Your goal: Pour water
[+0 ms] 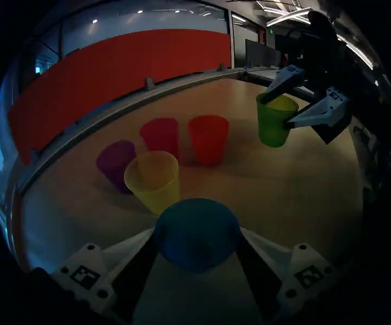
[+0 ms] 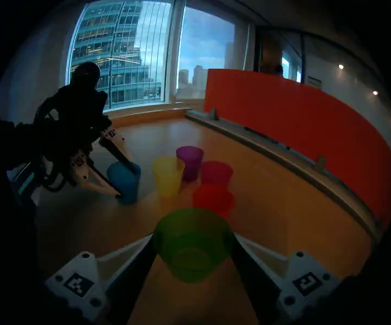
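Note:
My left gripper (image 1: pixel 197 241) is shut on a blue cup (image 1: pixel 197 240), held upright low in the left gripper view. Across the table my right gripper (image 1: pixel 287 107) is shut on a green cup (image 1: pixel 274 120), lifted above the wood. In the right gripper view the green cup (image 2: pixel 192 244) sits between my right gripper's (image 2: pixel 192 246) fingers, and the blue cup (image 2: pixel 124 182) shows at the left in the left gripper (image 2: pixel 121 176). Between them stand a yellow cup (image 1: pixel 153 180), a purple cup (image 1: pixel 116 164), a magenta cup (image 1: pixel 160 136) and a red cup (image 1: pixel 209 138).
The wooden table (image 1: pixel 282 184) has a raised rail (image 1: pixel 141 95) along its far side with a red partition (image 1: pixel 119 70) behind it. A person in dark clothing (image 2: pixel 71 124) holds the left gripper. Large windows (image 2: pixel 141 49) lie beyond.

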{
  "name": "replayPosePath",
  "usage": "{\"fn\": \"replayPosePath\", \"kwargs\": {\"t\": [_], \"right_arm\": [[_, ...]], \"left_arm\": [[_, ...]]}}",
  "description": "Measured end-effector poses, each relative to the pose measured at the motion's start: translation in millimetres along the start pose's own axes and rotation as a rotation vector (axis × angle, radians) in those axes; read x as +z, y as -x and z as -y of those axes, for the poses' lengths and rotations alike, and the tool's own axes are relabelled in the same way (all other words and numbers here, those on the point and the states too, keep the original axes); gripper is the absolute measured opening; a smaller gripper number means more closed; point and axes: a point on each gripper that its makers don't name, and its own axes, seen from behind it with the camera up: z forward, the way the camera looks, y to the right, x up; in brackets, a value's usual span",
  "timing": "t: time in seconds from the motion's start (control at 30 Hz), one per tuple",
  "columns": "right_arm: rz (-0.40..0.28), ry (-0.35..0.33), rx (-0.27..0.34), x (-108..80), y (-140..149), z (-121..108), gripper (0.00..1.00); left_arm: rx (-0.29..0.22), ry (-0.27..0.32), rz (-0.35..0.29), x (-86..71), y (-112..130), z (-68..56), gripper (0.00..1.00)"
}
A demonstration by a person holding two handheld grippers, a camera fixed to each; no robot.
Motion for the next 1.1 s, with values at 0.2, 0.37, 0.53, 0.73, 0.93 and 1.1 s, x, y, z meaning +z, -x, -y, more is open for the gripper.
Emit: {"fn": "replayPosePath", "kwargs": {"t": [0.2,0.37,0.53,0.73,0.93,1.1], "right_arm": [[0.005,0.003,0.006,2.7,1,0,0.92],[0.007,0.007,0.002,2.9,-1,0,0.92],[0.008,0.011,0.000,3.0,-2,1,0.92],[0.006,0.012,-0.003,2.7,-4,3,0.92],[0.007,0.012,0.001,3.9,-1,4,0.92],[0.007,0.009,0.015,6.7,4,5,0.92]], "left_arm": [[-0.009,0.007,-0.008,1.8,5,-2.2,0.88],[-0.024,0.008,-0.013,0.5,8,-1.0,0.88],[-0.025,-0.002,-0.013,-0.1,11,2.4,0.89],[-0.013,-0.008,0.003,0.0,17,4.1,0.90],[-0.006,-0.002,0.033,0.2,27,2.1,0.91],[-0.002,-0.016,0.048,-3.9,34,3.8,0.92]]}}
